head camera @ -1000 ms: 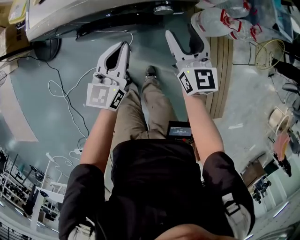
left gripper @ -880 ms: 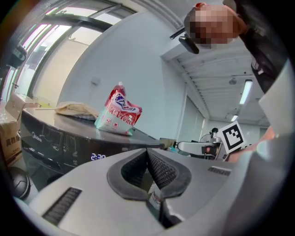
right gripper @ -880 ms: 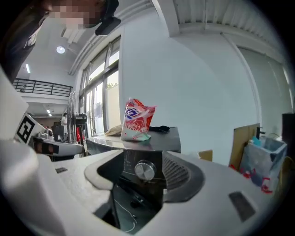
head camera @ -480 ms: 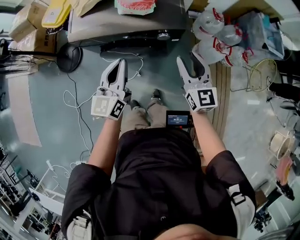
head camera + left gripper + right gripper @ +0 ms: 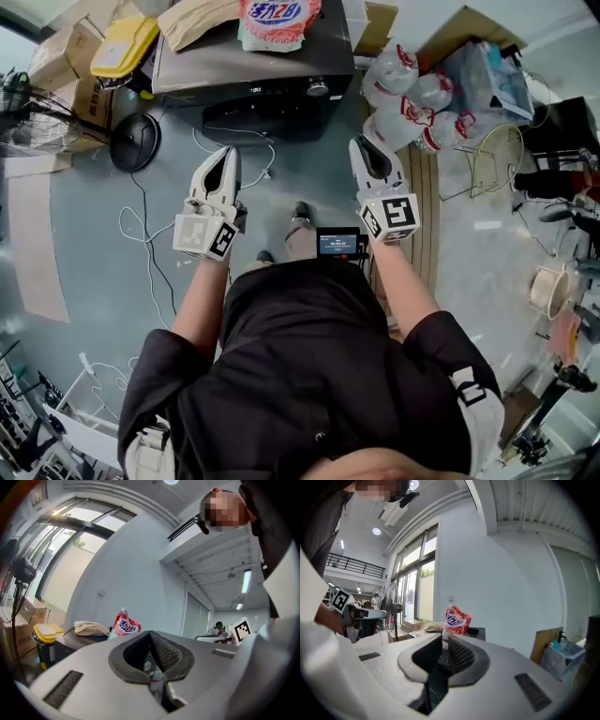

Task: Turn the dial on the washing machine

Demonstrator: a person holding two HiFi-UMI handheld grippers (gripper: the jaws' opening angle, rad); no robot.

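We have done none of it yet: the small silver dial (image 5: 317, 89) sits on the dark front of the grey-topped washing machine (image 5: 234, 66), well apart from both tools. The white left tool (image 5: 230, 153) is closed and empty. The white right tool (image 5: 360, 142) has just been closing on nothing (barely a slit remains). The dial's markings are too small to read.

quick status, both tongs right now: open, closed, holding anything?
Left tongs: closed, nothing held.
Right tongs: have just been closing, tips together, nothing between them.
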